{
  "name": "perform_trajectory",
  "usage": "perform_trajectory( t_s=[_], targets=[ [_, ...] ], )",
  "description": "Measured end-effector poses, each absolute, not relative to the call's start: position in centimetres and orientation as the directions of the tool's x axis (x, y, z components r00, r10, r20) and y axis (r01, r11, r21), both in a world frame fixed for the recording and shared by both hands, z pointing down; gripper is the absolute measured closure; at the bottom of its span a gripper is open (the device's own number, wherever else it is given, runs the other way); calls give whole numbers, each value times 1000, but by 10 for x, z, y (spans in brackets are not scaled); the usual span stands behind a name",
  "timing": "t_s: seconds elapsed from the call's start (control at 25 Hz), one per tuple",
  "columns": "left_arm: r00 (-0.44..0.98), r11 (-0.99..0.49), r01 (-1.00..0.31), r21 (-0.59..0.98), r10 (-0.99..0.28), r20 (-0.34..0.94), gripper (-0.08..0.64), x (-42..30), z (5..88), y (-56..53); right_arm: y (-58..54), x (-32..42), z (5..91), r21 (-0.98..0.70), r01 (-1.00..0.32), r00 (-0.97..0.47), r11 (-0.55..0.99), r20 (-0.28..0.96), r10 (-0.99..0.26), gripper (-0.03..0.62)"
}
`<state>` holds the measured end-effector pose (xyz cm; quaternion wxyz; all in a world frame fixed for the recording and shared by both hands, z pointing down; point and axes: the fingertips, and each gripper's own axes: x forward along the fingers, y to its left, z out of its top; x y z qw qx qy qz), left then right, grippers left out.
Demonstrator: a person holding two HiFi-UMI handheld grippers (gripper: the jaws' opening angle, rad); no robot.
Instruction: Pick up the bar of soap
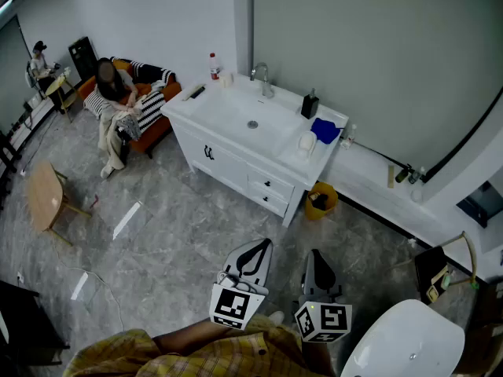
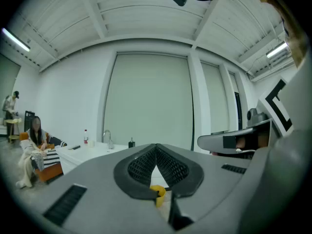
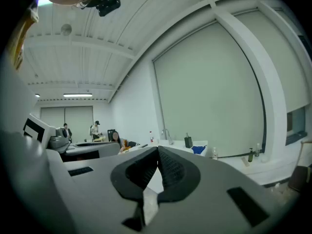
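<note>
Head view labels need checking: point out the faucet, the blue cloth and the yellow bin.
faucet [image 1: 266, 81], head view, on its upright stem.
blue cloth [image 1: 324, 130], head view, on its middle.
yellow bin [image 1: 324, 210], head view, on its outer wall.

We are standing in a pale room, facing a white vanity cabinet [image 1: 228, 163] set against the wall [image 1: 354, 45].
We are looking down on a marbled grey floor [image 1: 173, 234], where a yellow bin [image 1: 321, 201] is sitting just beside the cabinet's end. An orange sofa [image 1: 156, 134] is standing in the far corner with a person [image 1: 118, 100] sitting on it, and a small wooden table [image 1: 43, 199] is standing well apart at the left. Strip lights [image 2: 14, 39] are glowing on the ribbed white ceiling [image 2: 146, 18].
</note>
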<state>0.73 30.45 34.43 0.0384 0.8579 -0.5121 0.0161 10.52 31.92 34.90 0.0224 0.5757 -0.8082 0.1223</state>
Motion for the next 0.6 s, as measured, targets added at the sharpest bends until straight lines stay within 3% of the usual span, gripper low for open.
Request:
perform_trajectory(
  t_s=[0.2, 0.6],
  targets=[
    [451, -452, -892, -21, -892, 29, 548, 11, 338, 287, 298, 114, 347, -182, -932, -337, 313, 122, -933, 572],
    [482, -482, -876, -11, -876, 33, 548, 12, 342, 293, 305, 113, 349, -170, -939, -320, 299, 115, -940, 572]
  ],
)
